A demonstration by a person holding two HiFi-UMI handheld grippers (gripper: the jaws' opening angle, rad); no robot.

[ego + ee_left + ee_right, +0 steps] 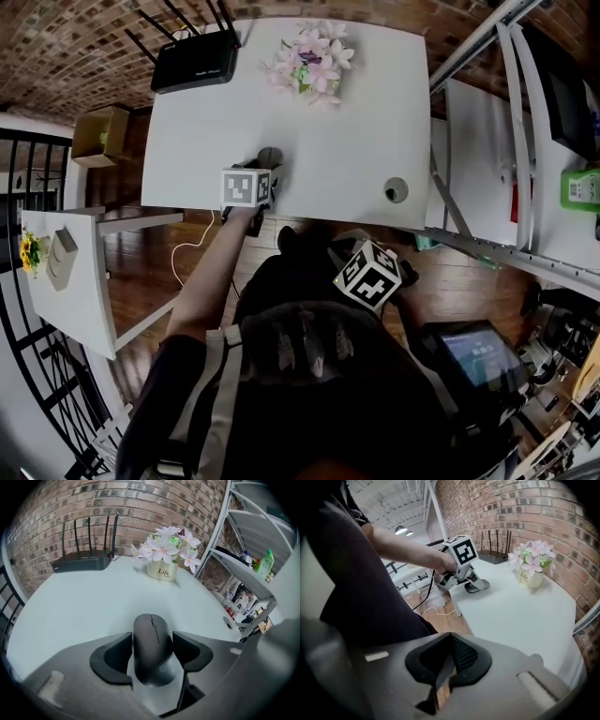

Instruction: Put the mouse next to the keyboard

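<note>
Left gripper [152, 638] clamped on mouse [151, 627], white table [70, 611], right gripper [448, 657] closed

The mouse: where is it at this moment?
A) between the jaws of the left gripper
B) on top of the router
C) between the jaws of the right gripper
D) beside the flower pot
A: in the left gripper view the black mouse lies between the two jaws of the left gripper, which press on its sides.
</note>
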